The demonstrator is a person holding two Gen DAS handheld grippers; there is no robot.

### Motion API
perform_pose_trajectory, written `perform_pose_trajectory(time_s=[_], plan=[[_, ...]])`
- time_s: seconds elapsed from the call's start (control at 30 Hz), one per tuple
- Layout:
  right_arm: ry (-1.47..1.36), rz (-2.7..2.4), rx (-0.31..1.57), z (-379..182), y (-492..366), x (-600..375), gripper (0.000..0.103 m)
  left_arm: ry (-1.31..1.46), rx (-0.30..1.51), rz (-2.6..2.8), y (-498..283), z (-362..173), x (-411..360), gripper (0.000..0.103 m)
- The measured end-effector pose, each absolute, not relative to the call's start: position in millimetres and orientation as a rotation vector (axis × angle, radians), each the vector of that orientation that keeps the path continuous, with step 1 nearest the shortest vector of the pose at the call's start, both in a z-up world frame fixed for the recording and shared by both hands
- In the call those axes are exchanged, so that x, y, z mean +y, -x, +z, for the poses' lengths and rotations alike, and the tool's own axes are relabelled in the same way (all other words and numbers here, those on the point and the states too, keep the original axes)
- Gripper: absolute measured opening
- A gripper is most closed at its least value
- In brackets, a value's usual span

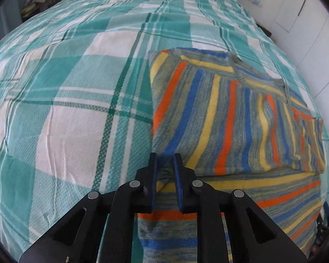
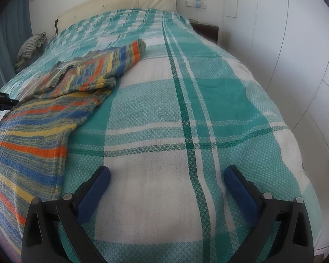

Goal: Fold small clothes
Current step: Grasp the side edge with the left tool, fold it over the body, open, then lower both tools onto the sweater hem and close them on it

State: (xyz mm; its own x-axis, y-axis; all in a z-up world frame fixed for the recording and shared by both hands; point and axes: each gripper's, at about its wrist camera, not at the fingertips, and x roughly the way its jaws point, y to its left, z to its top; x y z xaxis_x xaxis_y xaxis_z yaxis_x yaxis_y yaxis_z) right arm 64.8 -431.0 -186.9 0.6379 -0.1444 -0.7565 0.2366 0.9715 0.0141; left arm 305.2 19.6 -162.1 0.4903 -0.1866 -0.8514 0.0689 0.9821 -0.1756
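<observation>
Between your left gripper's (image 1: pixel 165 160) nearly closed blue pads (image 1: pixel 178 175) sits a pinch of the striped knit top (image 1: pixel 230 118), caught at the fold line along its left edge where the upper layer meets the lower one. Only your left wrist view shows that hold; from the right wrist view the same gripper (image 2: pixel 2 104) is just a dark tip at the frame's left edge, touching the garment's border. Your right gripper (image 2: pixel 166 173) hangs wide open over bare bedspread (image 2: pixel 186 109), its pads (image 2: pixel 94 192) well apart and gripping nothing, just right of the top's lower hem.

The top (image 2: pixel 37 135) lies on the left half of the bed, its long axis running from the near end toward the headboard (image 2: pixel 125 0). The far part is doubled over, and one sleeve (image 2: pixel 131 52) angles off to the right, cuff pointing toward the headboard. A checked cloth bundle (image 2: pixel 31 43) lies at the bed's far left corner.
</observation>
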Motion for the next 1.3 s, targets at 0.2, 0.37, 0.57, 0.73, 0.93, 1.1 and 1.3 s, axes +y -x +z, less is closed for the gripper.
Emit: perform_pose_trajectory(time_s=[0.2, 0.37, 0.57, 0.73, 0.93, 1.1, 1.3], plan=[[-0.109, -0.222, 0.854, -187.7, -64.9, -429.9, 0.103, 0.417, 0.969, -0.198, -291.8, -134.0, 84.3, 0.069], [-0.098, -0.229, 0.856, -188.0, -66.1, -429.0, 0.103, 0.353, 1.082, -0.306, -310.2, -150.4, 47.2, 0.074], [-0.099, -0.228, 0.856, -188.1, -66.2, -428.9, 0.103, 0.118, 1.031, -0.174, -301.4, -157.8, 10.5, 0.005], [-0.102, -0.226, 0.856, -187.5, -65.9, -429.0, 0.103, 0.15, 1.043, -0.13, -299.0, -173.3, 34.1, 0.0], [-0.102, -0.227, 0.855, -187.5, -66.0, -428.9, 0.103, 0.097, 1.016, -0.126, -265.1, -149.8, 43.2, 0.071], [-0.101, -0.227, 0.855, -187.6, -66.0, -428.6, 0.103, -0.149, 0.884, -0.047, -214.4, -118.7, 39.2, 0.094], [-0.086, -0.237, 0.855, -187.6, -66.6, -427.6, 0.103, -0.221, 0.863, -0.019, -185.6, -109.2, 40.9, 0.094]])
